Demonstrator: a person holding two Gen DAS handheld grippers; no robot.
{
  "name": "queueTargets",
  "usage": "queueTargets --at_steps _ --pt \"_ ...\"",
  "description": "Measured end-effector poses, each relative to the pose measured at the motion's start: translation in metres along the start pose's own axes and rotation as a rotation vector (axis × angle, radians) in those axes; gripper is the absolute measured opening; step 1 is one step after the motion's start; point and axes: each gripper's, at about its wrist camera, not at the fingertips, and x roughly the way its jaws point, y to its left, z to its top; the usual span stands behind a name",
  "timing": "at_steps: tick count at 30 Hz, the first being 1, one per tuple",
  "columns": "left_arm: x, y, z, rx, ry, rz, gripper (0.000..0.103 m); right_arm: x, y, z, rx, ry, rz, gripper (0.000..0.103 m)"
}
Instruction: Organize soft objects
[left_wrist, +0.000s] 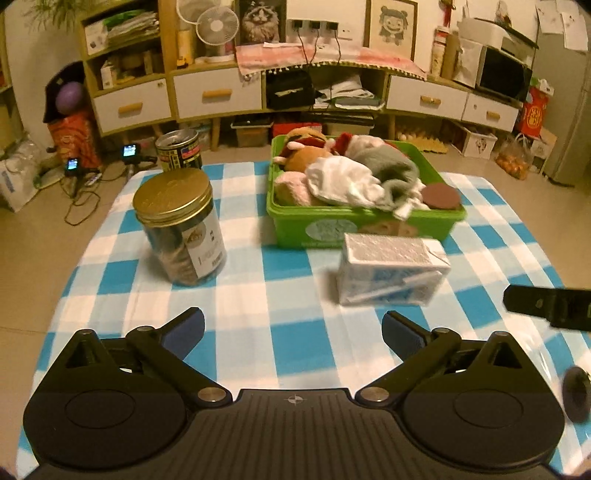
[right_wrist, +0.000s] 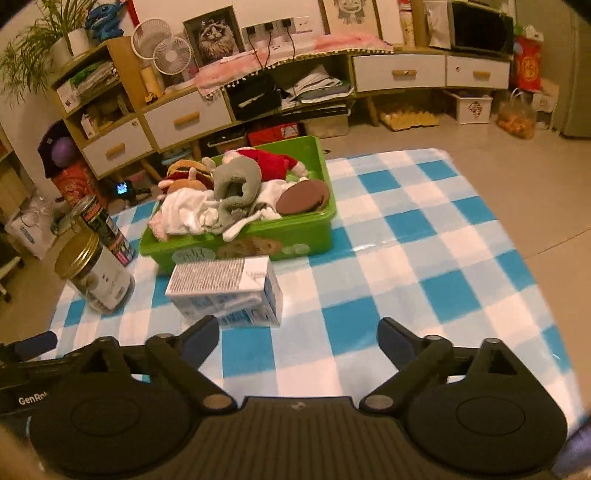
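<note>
Both claws spread, empty: left claw (left_wrist: 293, 328), right claw (right_wrist: 298, 334), low over the checked bench (left_wrist: 280, 295). Soft stuff looks all binned; likely done, so back out straight and avoid clipping the carton (right_wrist: 225, 291). Left to right: can (left_wrist: 179, 149), lidded jar (left_wrist: 181, 229) holding dark contents, carton, green bin (left_wrist: 365, 225) piled with plush, white cloth (left_wrist: 343, 184), grey sock (left_wrist: 395, 166).

a lived-in home room is indicated: a drawer sideboard (left_wrist: 221, 96), desk fans (left_wrist: 216, 26), framed pictures (left_wrist: 393, 26), a microwave (left_wrist: 502, 74) and a checked floor blanket (right_wrist: 424, 236) are observed.
</note>
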Motion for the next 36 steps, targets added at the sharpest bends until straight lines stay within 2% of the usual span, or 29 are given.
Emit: queueTargets --at_steps 4,9,14,36 --pt "-0.018 -0.008 -0.005 0.000 -0.008 0.002 0.098 -0.019 0.003 -0.010 -0.017 -0.020 -0.001 0.085" --pt "-0.024 -0.011 -0.008 0.000 -0.011 -0.002 0.098 -0.025 0.012 -0.011 -0.049 -0.044 -0.020 0.085" --pt "-0.020 -0.009 -0.008 -0.001 -0.006 0.022 0.098 -0.021 0.016 -0.011 -0.049 -0.050 -0.022 0.085" --pt "-0.022 -0.008 -0.012 -0.009 -0.004 0.007 0.098 -0.017 0.019 -0.013 -0.042 -0.042 -0.027 0.085"
